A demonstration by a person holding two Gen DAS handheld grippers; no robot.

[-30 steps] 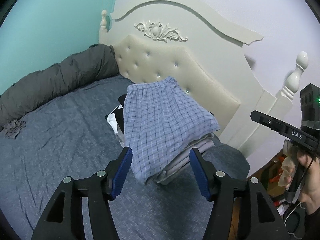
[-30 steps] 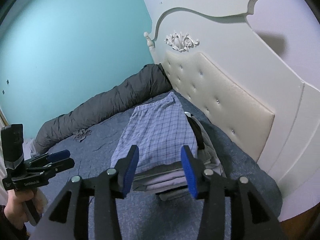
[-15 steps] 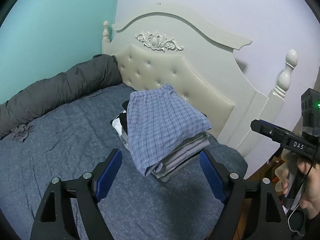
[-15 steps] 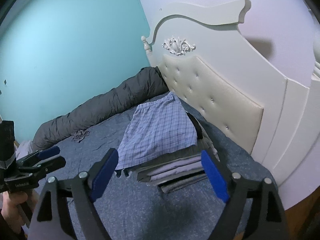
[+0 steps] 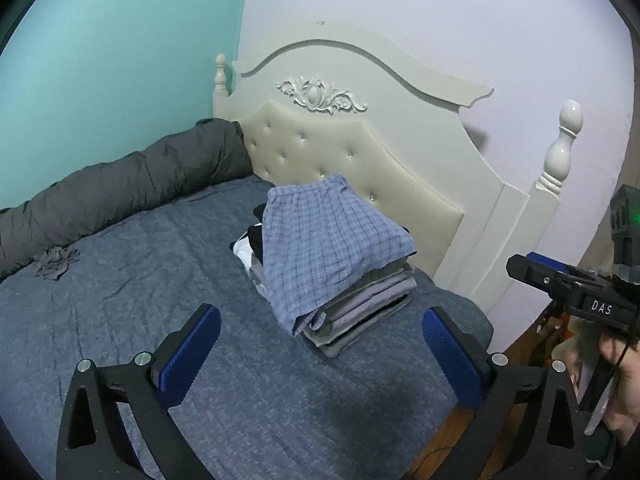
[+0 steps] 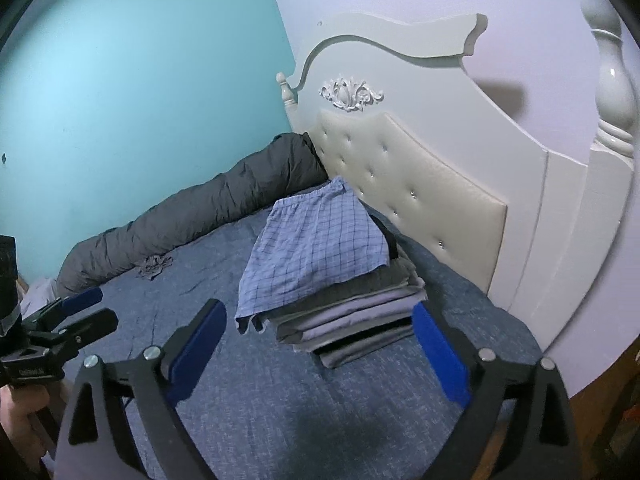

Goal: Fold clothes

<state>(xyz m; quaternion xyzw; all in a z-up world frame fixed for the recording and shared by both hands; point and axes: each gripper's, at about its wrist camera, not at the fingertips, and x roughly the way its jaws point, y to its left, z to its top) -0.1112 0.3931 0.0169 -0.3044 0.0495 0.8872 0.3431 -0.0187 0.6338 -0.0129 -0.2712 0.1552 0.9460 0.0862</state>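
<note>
Against the cream tufted headboard (image 5: pixel 360 184), the folded blue checked cotton garment (image 5: pixel 328 240) now lies atop the stack of folded grey clothes (image 5: pixel 368 312). Both the left gripper (image 5: pixel 320 356) and the right gripper (image 6: pixel 320 356) have backed away from it, jaws opening, nothing between them. This piece looks finished; the crumpled grey garment (image 5: pixel 56 262) far from the headboard seems next.

I'm seeing thin woven cloth in the checked blue shorts (image 5: pixel 328 240) at mid-frame, topping smooth grey folded fabric (image 5: pixel 368 312). My matt black plastic left gripper (image 5: pixel 320 356) is showing ribbed blue pads (image 5: pixel 188 354); the headboard (image 5: pixel 360 168) looks tufted, faintly glossy leatherette.
</note>
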